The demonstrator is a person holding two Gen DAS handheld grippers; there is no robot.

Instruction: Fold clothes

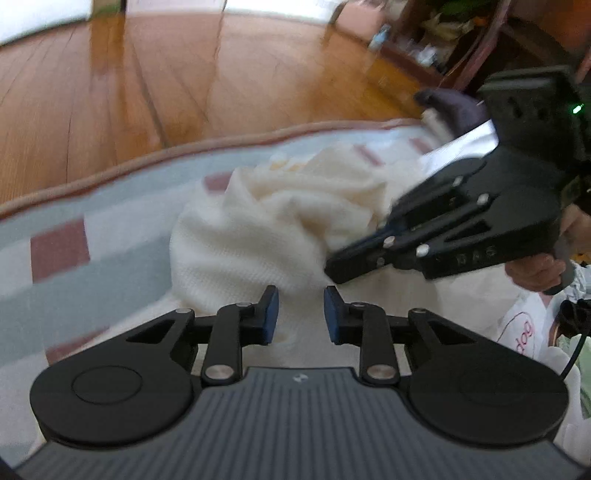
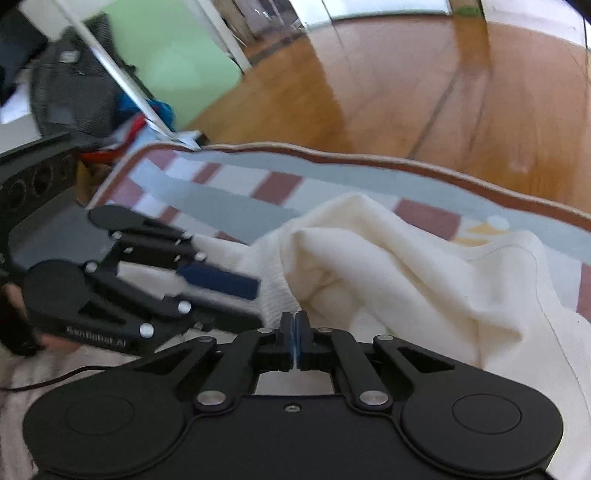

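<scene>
A cream knitted garment (image 1: 258,221) lies crumpled on a checked rug (image 1: 59,251). My left gripper (image 1: 301,314) hovers low over the garment's near edge, open, with cloth lying under the gap and nothing pressed by its blue pads. My right gripper (image 1: 332,266) comes in from the right, shut, with its tips against the cloth's folds. In the right wrist view the right gripper (image 2: 295,332) has its pads together just short of the bunched garment (image 2: 388,266); no cloth shows between them. The left gripper (image 2: 236,301) reaches in from the left there, at the garment's edge.
The rug's brown border (image 2: 424,166) runs along a glossy wooden floor (image 1: 184,81). Cluttered furniture (image 1: 443,33) stands at the back right. A dark bag (image 2: 74,81) and a metal leg (image 2: 122,81) stand past the rug's left corner. A white bag with pink lettering (image 1: 524,332) lies near a hand (image 1: 532,269).
</scene>
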